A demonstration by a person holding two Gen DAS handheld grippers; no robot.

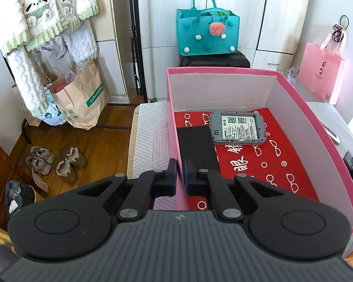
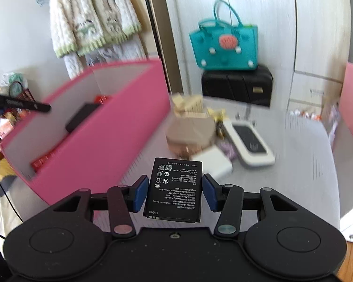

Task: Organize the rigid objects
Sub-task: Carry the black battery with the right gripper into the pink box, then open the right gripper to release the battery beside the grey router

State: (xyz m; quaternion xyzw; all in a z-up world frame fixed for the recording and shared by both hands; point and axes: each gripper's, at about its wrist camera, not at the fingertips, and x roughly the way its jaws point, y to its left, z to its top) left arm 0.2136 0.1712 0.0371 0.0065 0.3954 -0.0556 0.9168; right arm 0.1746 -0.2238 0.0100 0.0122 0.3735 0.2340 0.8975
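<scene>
The left hand-held gripper (image 1: 180, 176) is pinched almost fully closed on the near left wall of the pink box (image 1: 174, 127), one finger outside the wall and one inside. Just ahead of its inner finger, on the box's red patterned floor, lies a flat black slab (image 1: 196, 145), and beyond that, slightly to the right, a grey device (image 1: 237, 127) lies label side up, touching the slab's far right corner. The box sits on a grey padded surface (image 1: 150, 136) with a white line pattern.

The right hand-held gripper (image 2: 175, 192) stands at a middling width, with a flat black battery (image 2: 175, 190) between its blue pads (image 2: 138, 193). The battery's printed face is up and its long axis points away from the gripper (the left pad appears to touch its edge; a thin sliver of gap seems to show at the right pad, so how firm the grip is cannot be told). The view is blurred. To the left of this gripper stands the pink box, the black slab visible inside it. Ahead and to the right, on the surface, lie a white block (image 2: 211, 162), a white-framed device with a dark screen (image 2: 248, 141), and a beige heap (image 2: 190, 127) too smeared to identify.
</scene>
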